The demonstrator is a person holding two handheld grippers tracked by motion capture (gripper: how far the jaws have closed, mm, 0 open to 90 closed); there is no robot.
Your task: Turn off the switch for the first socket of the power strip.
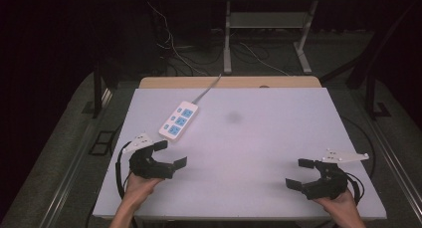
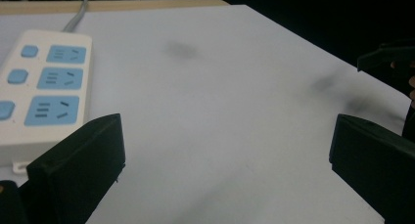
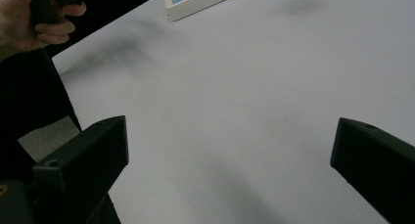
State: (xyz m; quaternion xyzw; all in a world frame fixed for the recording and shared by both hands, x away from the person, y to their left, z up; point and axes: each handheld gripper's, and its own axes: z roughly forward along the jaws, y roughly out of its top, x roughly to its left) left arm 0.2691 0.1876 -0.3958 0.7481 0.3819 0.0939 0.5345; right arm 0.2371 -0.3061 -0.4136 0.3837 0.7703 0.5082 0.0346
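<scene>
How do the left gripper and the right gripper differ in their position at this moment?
The left gripper is close to the white power strip, at the table's left side; the right gripper is far from it, near the right front corner. The left one sits farther from the front edge than the right. Both are open and hold nothing.

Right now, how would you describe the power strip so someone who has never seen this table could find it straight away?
Start at the white table and look to its far left part, ahead of the left gripper. The power strip lies flat there at a slant, its grey cord running off the far edge. It is a white bar with blue sockets.
</scene>
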